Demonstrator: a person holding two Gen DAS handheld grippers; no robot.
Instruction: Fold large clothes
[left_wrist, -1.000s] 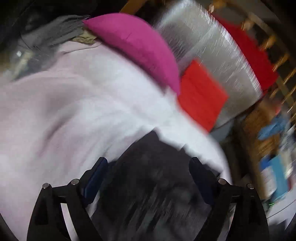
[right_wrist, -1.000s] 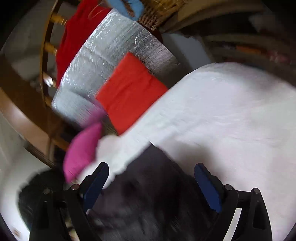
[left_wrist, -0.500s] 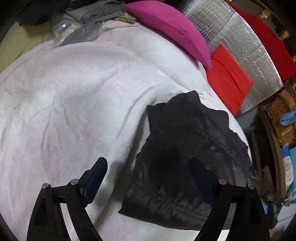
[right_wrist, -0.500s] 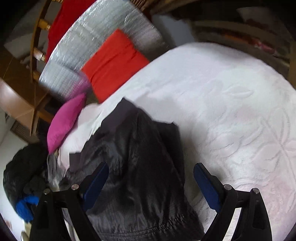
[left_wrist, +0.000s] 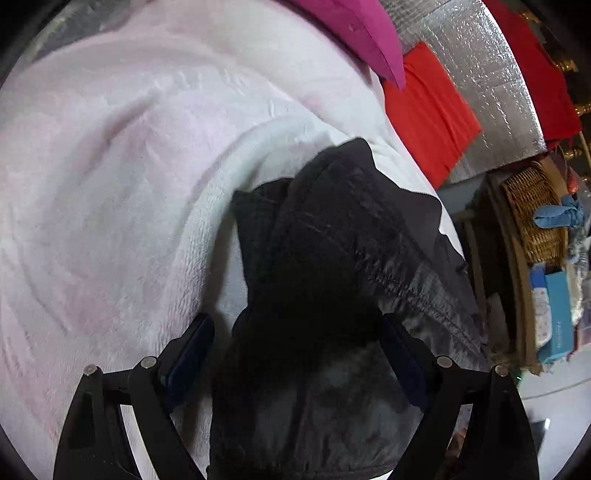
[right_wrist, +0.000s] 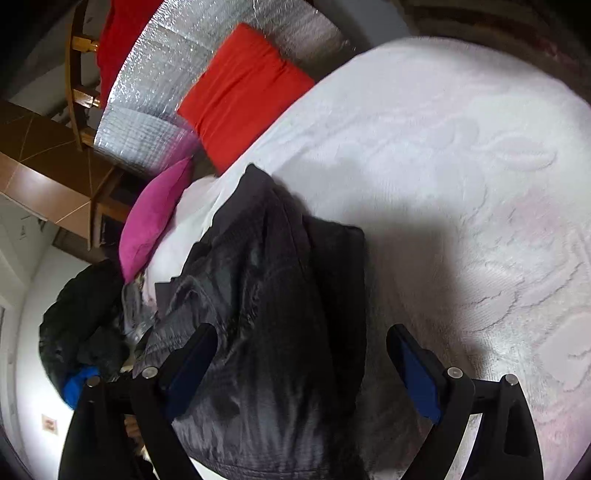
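Note:
A black, slightly shiny garment (left_wrist: 332, 266) lies partly folded on a pale pink and white blanket (left_wrist: 110, 184), near the bed's edge. My left gripper (left_wrist: 297, 347) hovers just over its near end, jaws wide open, with the dark cloth showing between the blue pads below them. In the right wrist view the same garment (right_wrist: 266, 314) runs from the near edge up toward the pillows. My right gripper (right_wrist: 304, 362) is open too, its left finger (right_wrist: 195, 354) over the cloth and its right finger (right_wrist: 413, 369) over the bare blanket (right_wrist: 461, 184). Neither gripper holds anything.
A magenta pillow (left_wrist: 354, 29), a red cushion (left_wrist: 428, 107) and a silver foil mat (left_wrist: 480, 55) stand at the head of the bed. A wicker basket (left_wrist: 532, 210) and boxes sit beside the bed. A heap of dark clothes (right_wrist: 85, 314) lies past the garment's far side.
Both grippers have come down toward the black garment, which now looks larger and closer between the jaws. The jaws have stayed wide open.

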